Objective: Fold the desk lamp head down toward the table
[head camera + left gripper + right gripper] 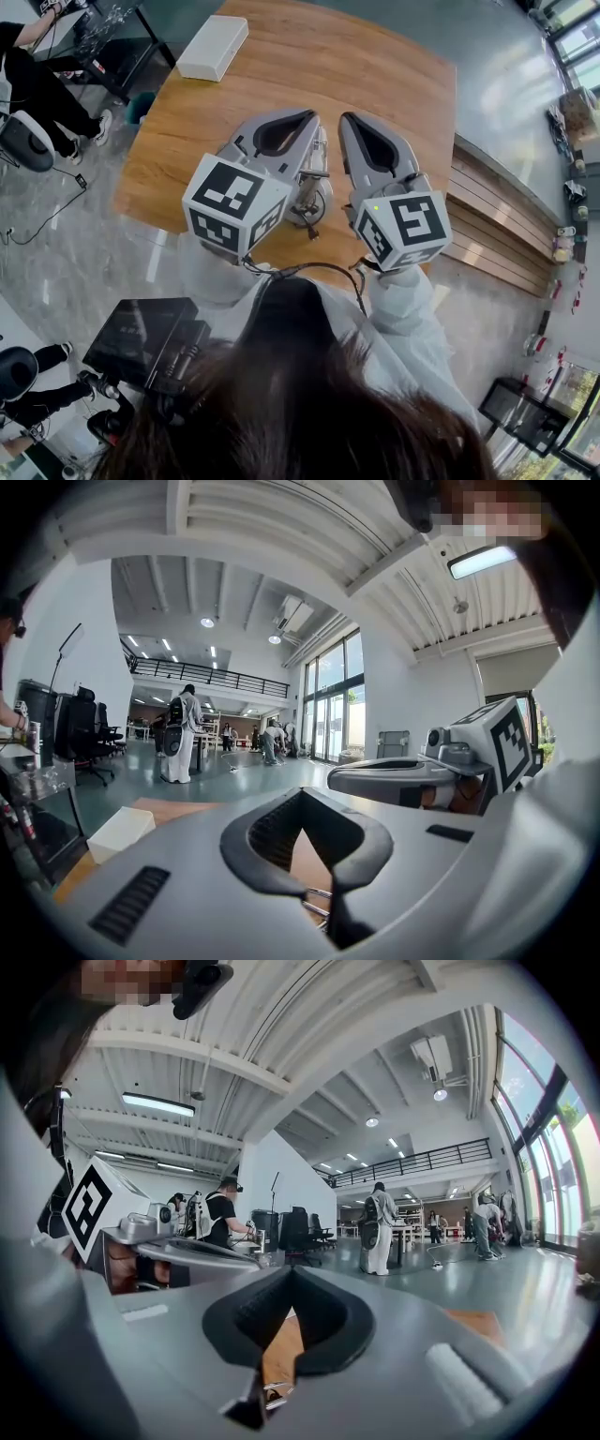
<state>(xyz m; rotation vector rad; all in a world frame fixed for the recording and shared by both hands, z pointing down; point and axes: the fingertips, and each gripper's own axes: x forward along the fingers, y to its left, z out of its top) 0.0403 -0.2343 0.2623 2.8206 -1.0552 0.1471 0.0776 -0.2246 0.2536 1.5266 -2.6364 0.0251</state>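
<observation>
While the left tongs (310, 115) and the right tongs (347, 118) hang side by side above the wooden worktop (375, 56), the desk lamp (312, 199) shows only in the narrow gap between them. What can be seen of it is a small silvery metal piece, rounded in its lower part, with thin bright rods and a dark end toward the person. It is at the near part of the worktop, below both tongs and mostly covered by them, so its head and base cannot be told apart. The left tongs are closed, tips together, with nothing gripped. Through the loop of their black pads only wood and a few thin metal bars appear. The right tongs are likewise closed and empty, with wood and a bit of metal seen through their loop. A white box (214, 47) lies at the worktop's far left corner, well apart from the lamp.
</observation>
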